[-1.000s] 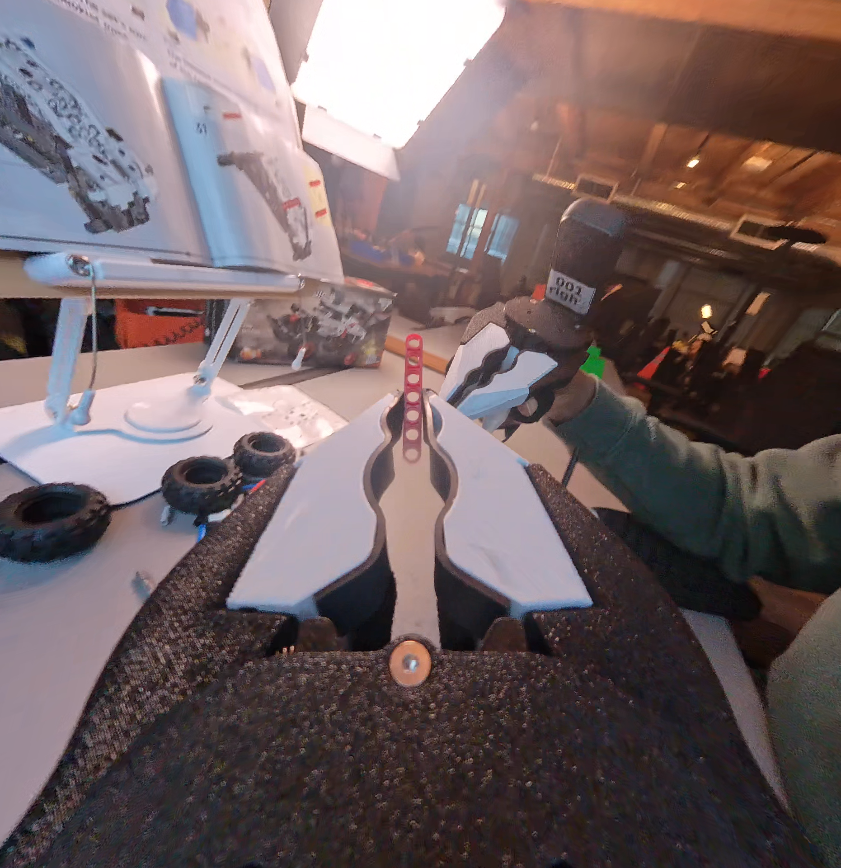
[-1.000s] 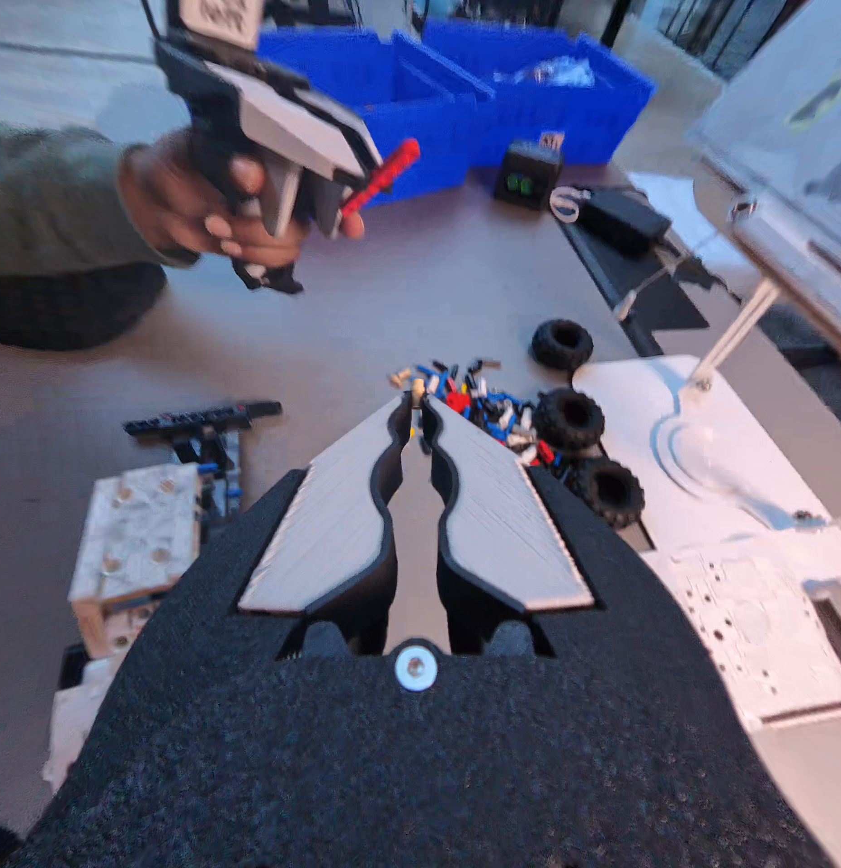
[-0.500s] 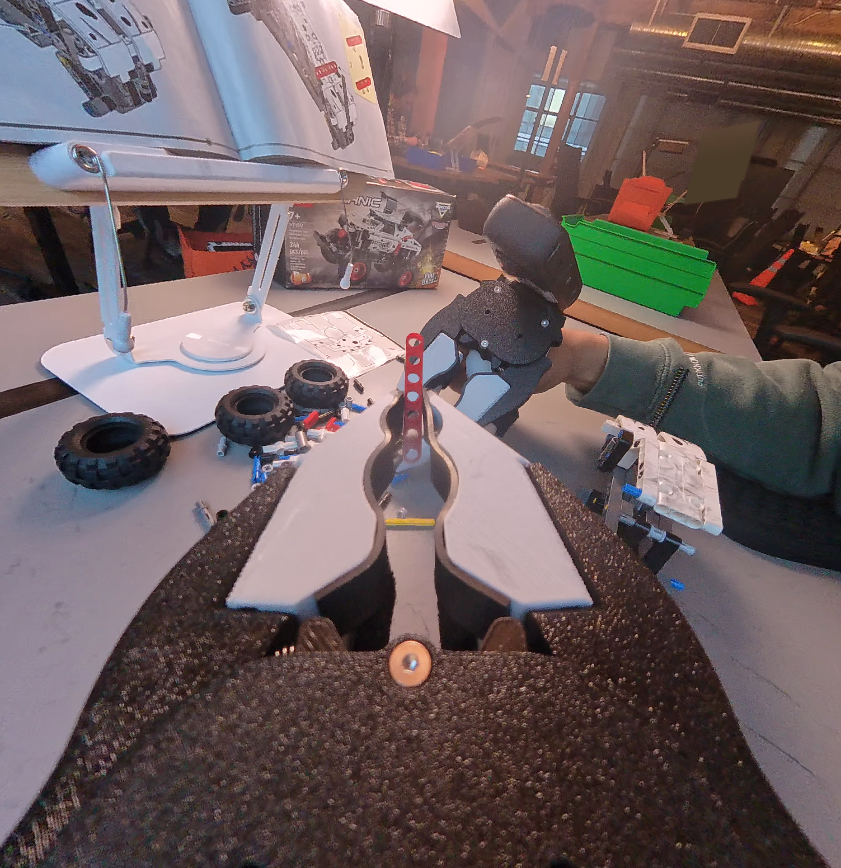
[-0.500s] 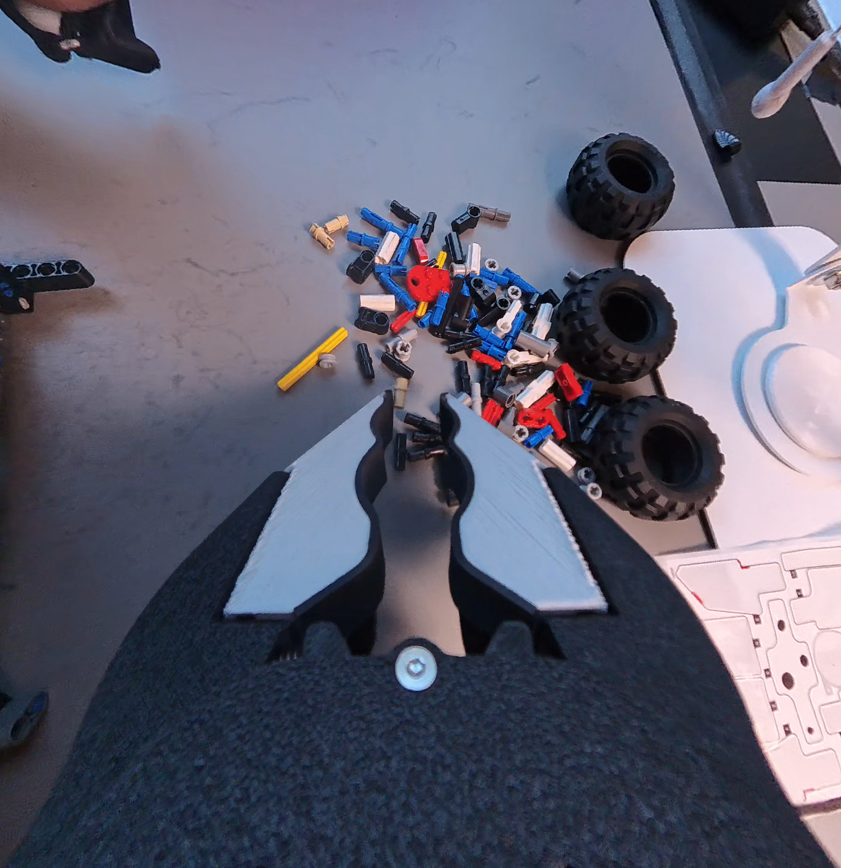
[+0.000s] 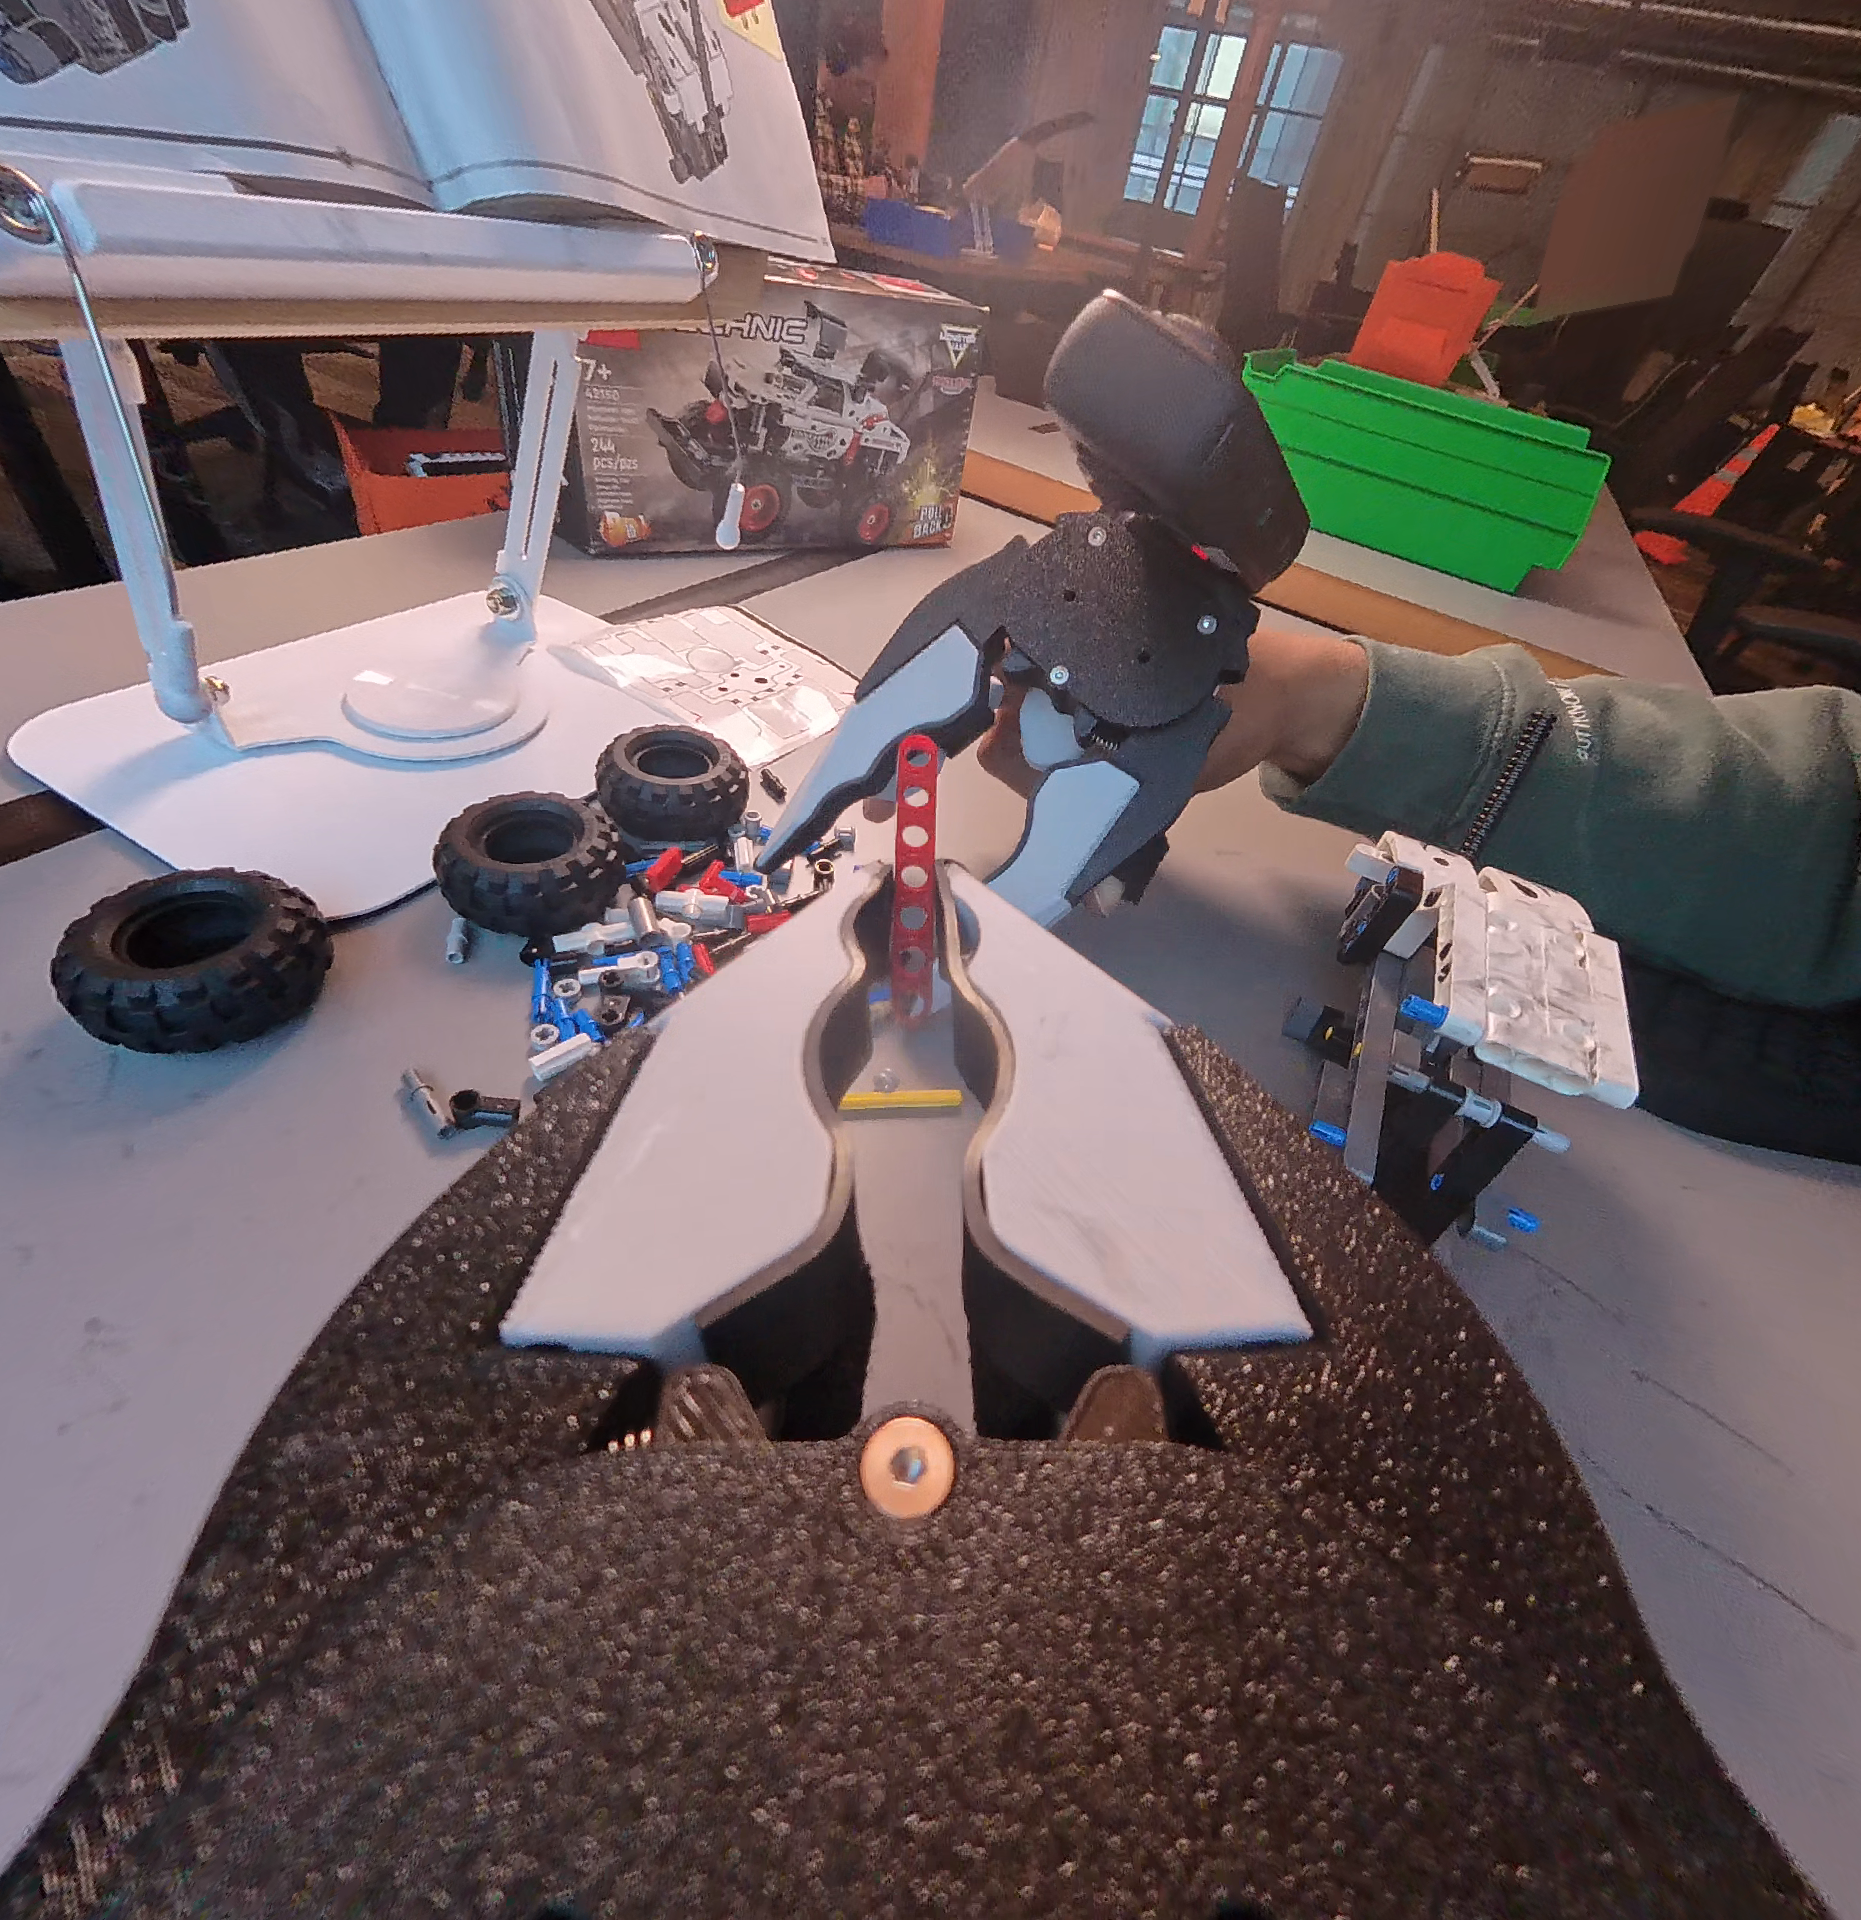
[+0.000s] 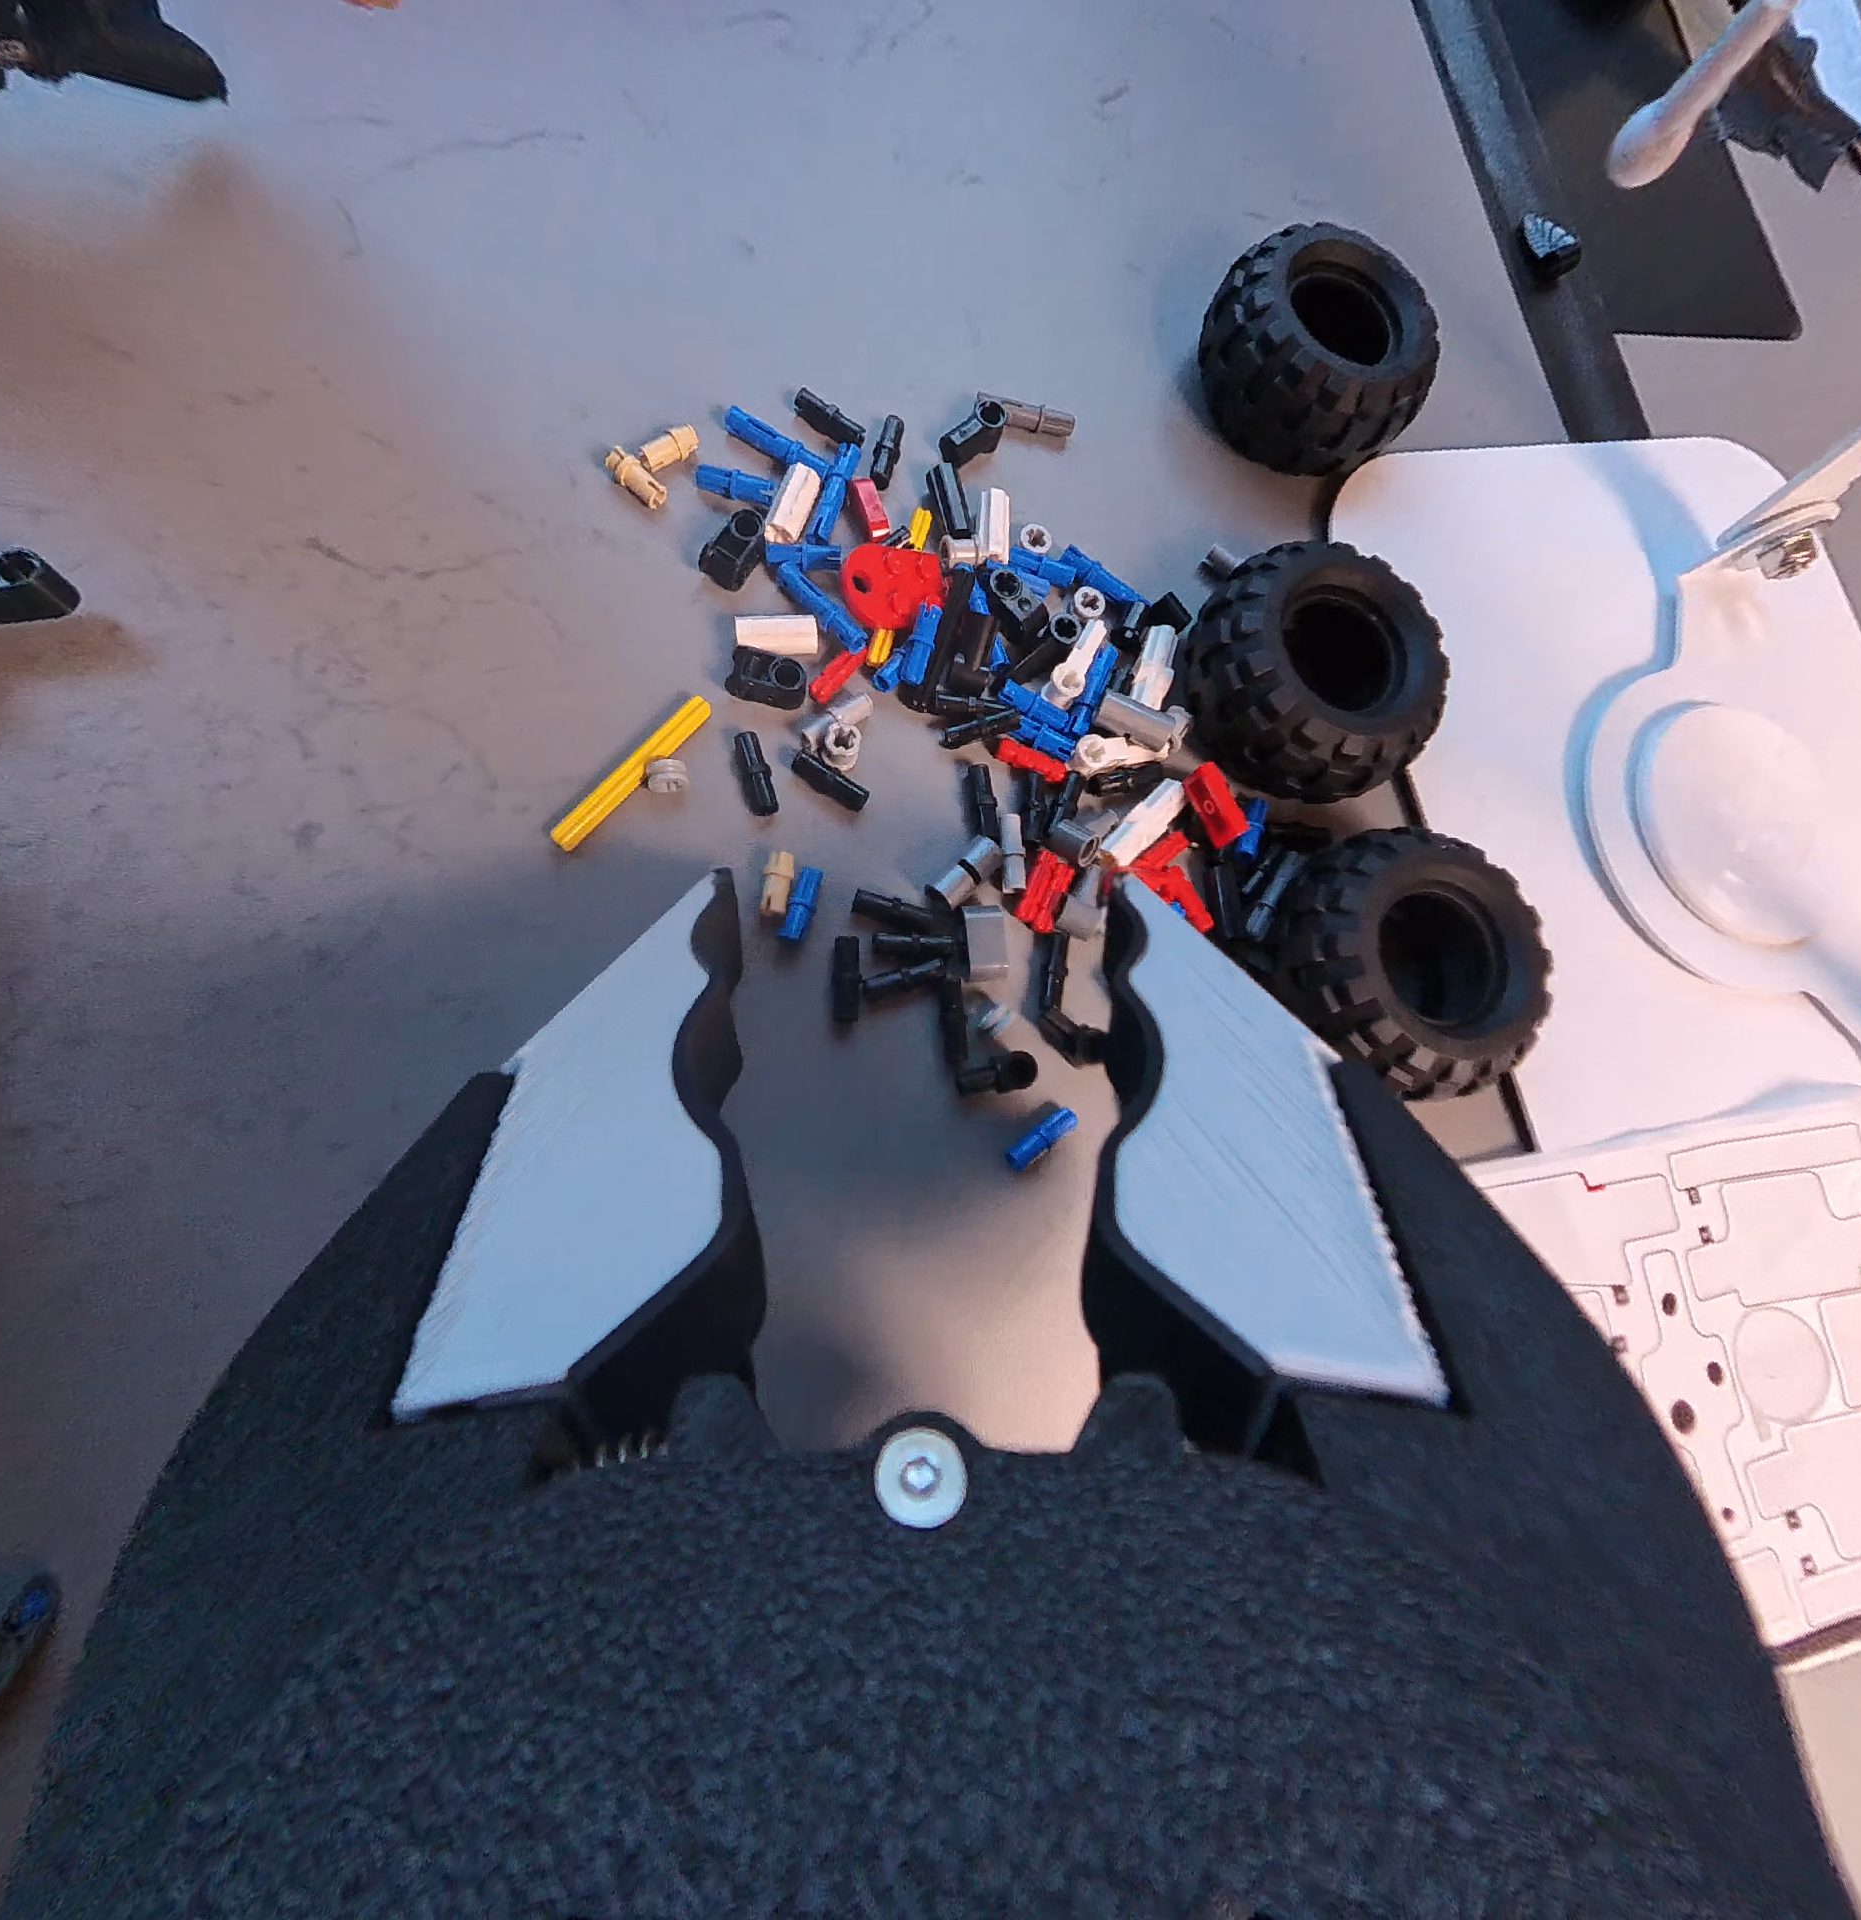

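Note:
My left gripper [image 5: 910, 883] is shut on a red beam with holes [image 5: 913, 831] and holds it upright above the grey table. My right gripper [image 6: 921, 894] is open and empty, pointing down over a pile of small black, blue, red and white pins [image 6: 967, 665]; black pins lie between its fingertips. It also shows in the left wrist view [image 5: 905, 873], open, with one fingertip at the pile [image 5: 656, 925]. A yellow axle [image 6: 630, 774] lies left of the pile.
Three black tyres [image 6: 1315, 670] lie right of the pile, beside a white book stand base [image 6: 1632, 665]. A part-built white and black model [image 5: 1466, 1008] stands at the right by a green sleeve [image 5: 1632, 790]. A toy box [image 5: 770, 416], a sticker sheet [image 6: 1757, 1351] and green bins [image 5: 1414, 468] lie farther off. About 12 centimeters separates my left fingertips from my right. My left tips are about 25 centimeters from the white book stand base [image 6: 1632, 665], my right tips only 15 centimeters. My left wrist view [image 5: 338, 758] looks at it from another angle.
My right gripper has swung down over the pin pile and its jaws have opened wide. My left gripper has tilted down toward the table, still holding the red beam.

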Motion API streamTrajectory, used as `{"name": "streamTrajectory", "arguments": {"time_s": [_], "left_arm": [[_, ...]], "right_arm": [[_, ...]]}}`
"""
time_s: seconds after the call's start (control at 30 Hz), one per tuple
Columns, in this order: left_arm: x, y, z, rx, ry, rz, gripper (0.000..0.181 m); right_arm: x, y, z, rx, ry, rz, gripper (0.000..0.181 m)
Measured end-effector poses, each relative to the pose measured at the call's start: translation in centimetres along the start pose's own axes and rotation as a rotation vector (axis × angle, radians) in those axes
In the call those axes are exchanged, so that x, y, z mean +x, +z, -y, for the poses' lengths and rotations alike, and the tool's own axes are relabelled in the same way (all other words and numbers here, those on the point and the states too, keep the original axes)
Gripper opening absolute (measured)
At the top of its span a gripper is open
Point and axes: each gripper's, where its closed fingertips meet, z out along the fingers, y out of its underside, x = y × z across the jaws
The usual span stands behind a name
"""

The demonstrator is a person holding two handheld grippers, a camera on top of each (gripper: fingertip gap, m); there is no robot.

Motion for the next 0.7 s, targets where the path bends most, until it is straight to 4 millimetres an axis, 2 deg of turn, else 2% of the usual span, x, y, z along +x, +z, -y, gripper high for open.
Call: {"name": "streamTrajectory", "arguments": {"time_s": [0.07, 0.2, 0.27, 0.33, 0.43, 0.5, 0.57, 0.63, 0.7], "left_arm": [[0.0, 0.1, -0.2, -0.009, 0.003, -0.001, 0.007], [-0.1, 0.1, -0.2, -0.010, 0.002, 0.004, 0.007], [-0.2, -0.1, 0.1, 0.003, 0.014, 0.017, 0.007], [-0.4, -0.6, 0.8, 0.011, 0.059, 0.051, 0.007], [-0.2, -2.2, 3.1, 0.014, 0.234, 0.154, 0.007], [0.1, -4.3, 4.9, -0.004, 0.391, 0.248, 0.007], [0.1, -7.3, 6.5, -0.032, 0.494, 0.344, 0.007], [-1.0, -11.6, 7.5, -0.075, 0.513, 0.455, 0.007], [-3.1, -17.0, 7.5, -0.149, 0.440, 0.581, 0.007]], "right_arm": [[0.0, -0.6, 0.7, 0.049, 0.033, 0.014, 0.069], [0.4, -1.4, 0.7, 0.068, 0.041, 0.003, 0.070], [0.8, -2.4, 2.0, 0.160, 0.073, -0.004, 0.064], [1.5, -4.6, 4.0, 0.313, 0.087, -0.037, 0.058], [2.3, -9.2, 6.4, 0.528, 0.137, -0.067, 0.057], [2.4, -12.3, 7.2, 0.615, 0.161, -0.078, 0.050], [2.0, -14.9, 7.3, 0.663, 0.168, -0.085, 0.041], [1.4, -17.0, 6.6, 0.670, 0.182, -0.109, 0.028], [0.6, -18.4, 5.4, 0.642, 0.193, -0.135, 0.018]]}}
